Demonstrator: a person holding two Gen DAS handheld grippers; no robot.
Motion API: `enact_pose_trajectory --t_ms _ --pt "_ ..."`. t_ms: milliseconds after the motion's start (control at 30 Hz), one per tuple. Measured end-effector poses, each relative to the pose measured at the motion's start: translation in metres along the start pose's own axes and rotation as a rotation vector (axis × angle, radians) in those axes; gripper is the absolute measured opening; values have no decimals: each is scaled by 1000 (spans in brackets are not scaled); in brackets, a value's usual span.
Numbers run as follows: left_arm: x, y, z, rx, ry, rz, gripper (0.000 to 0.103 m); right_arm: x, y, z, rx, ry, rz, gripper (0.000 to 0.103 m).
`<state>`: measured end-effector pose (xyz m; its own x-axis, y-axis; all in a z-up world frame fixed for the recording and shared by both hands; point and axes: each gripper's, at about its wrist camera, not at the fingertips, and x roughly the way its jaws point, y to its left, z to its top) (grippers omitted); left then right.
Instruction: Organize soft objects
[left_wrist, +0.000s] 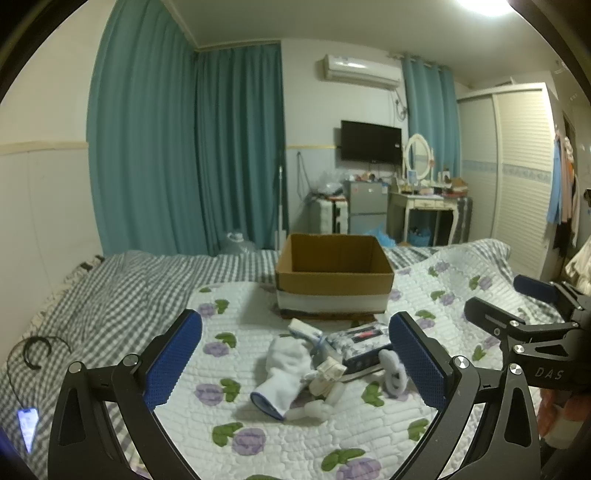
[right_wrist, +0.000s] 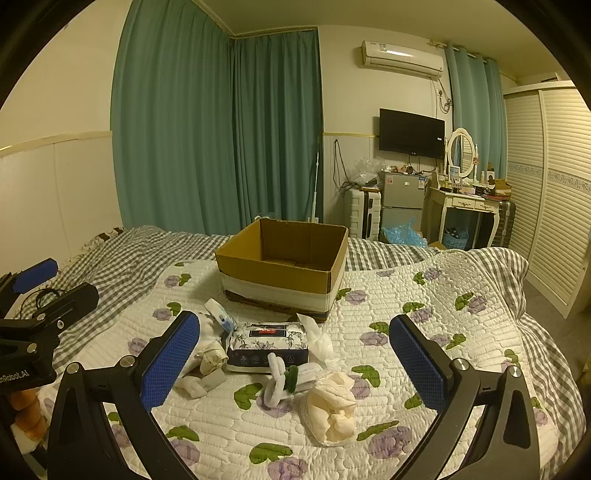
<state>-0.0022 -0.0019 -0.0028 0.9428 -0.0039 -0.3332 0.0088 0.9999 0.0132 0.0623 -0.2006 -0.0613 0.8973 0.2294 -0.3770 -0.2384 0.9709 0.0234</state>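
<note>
An open cardboard box (left_wrist: 334, 275) (right_wrist: 282, 258) stands on the flowered quilt, with nothing showing inside. In front of it lies a heap of soft items: a white sock (left_wrist: 282, 373), a floral tissue pack (left_wrist: 364, 345) (right_wrist: 267, 343), a cream bundle in clear wrap (right_wrist: 330, 410), a white and green chenille piece (right_wrist: 282, 380), and small white cloths (right_wrist: 317, 339). My left gripper (left_wrist: 295, 363) is open above the sock, holding nothing. My right gripper (right_wrist: 295, 360) is open over the tissue pack and chenille piece, also holding nothing. Each gripper shows at the edge of the other's view.
A grey checked blanket (left_wrist: 110, 295) covers the bed's left and far side. A phone (left_wrist: 27, 424) and a black cable (left_wrist: 37, 350) lie at the left. Beyond the bed are teal curtains (left_wrist: 184, 147), a small fridge (right_wrist: 402, 199), a dressing table (right_wrist: 465, 206) and a louvred wardrobe (right_wrist: 550, 184).
</note>
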Motion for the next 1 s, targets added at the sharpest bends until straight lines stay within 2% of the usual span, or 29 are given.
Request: enact_pose_trajectory --t_ms 1000 --pt "0 -3 -4 3 6 0 103 2 3 -3 -6 16 1 103"
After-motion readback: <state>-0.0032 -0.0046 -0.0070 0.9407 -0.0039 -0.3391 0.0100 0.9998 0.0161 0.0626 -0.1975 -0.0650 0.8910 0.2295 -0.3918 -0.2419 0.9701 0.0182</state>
